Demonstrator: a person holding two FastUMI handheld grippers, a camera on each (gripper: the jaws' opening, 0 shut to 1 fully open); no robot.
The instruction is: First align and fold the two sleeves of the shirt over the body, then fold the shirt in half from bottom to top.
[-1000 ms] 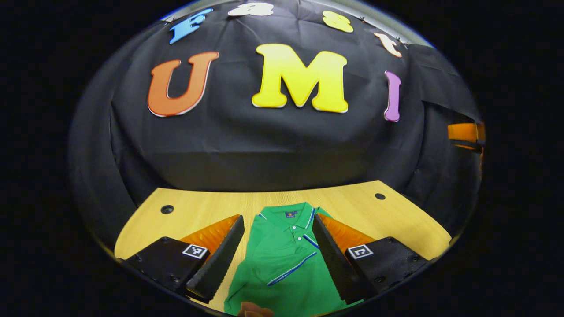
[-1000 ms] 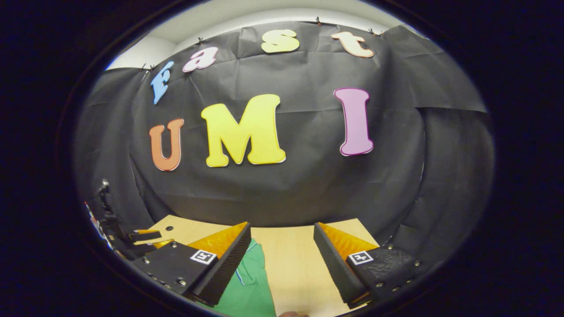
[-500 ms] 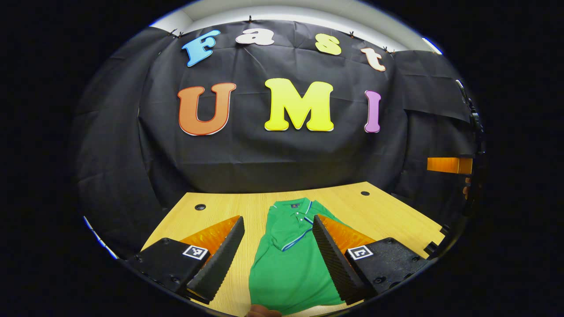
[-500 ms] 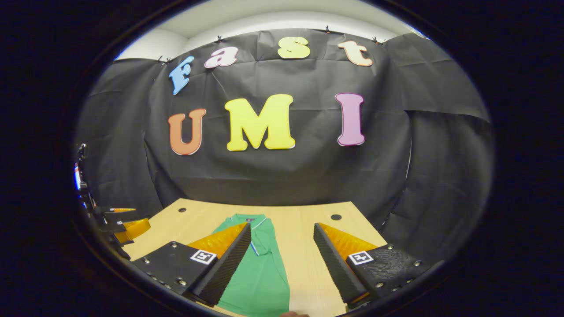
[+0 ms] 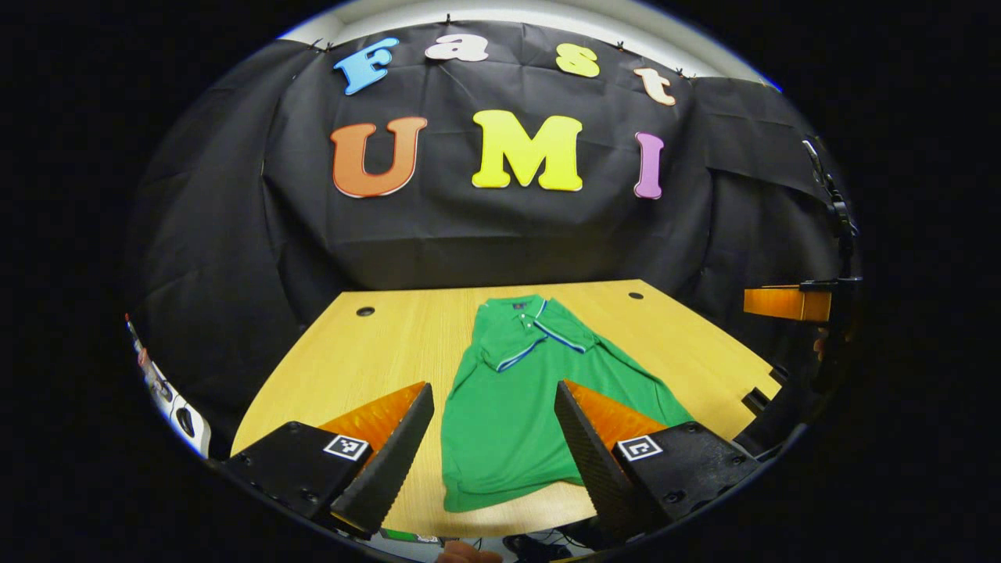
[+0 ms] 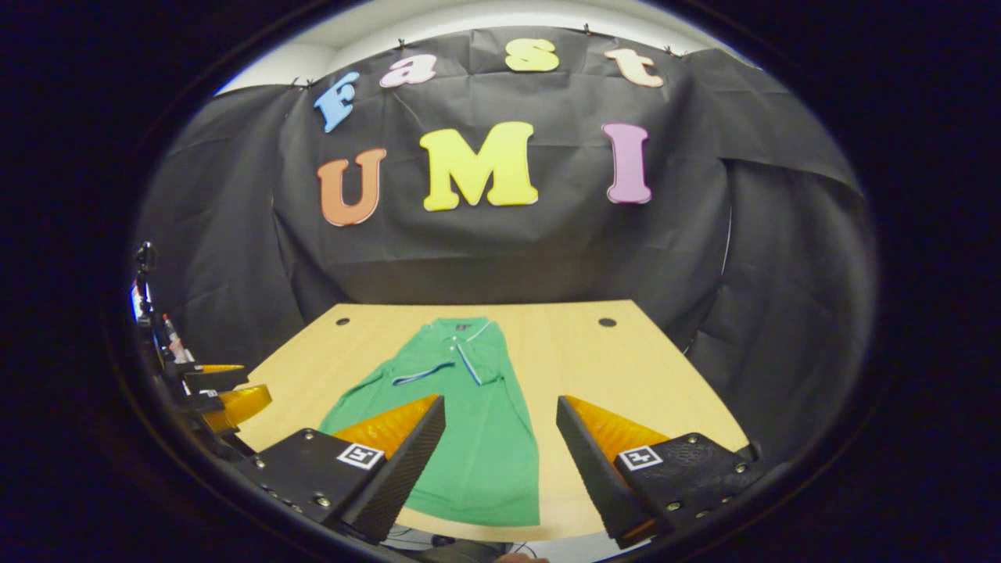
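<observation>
Green shirt [image 5: 508, 391] lies flat on the wooden table [image 5: 367, 352], collar toward the cloth wall, hem at the near edge. Both sleeves sit folded across the chest, their striped cuffs meeting below the collar. Left gripper [image 5: 494, 446] hangs above the near table edge, fingers spread wide, holding nothing. Right gripper [image 6: 500, 461] likewise wide apart and empty, over the shirt's lower right side [image 6: 477, 438]. No containers on the table.
</observation>
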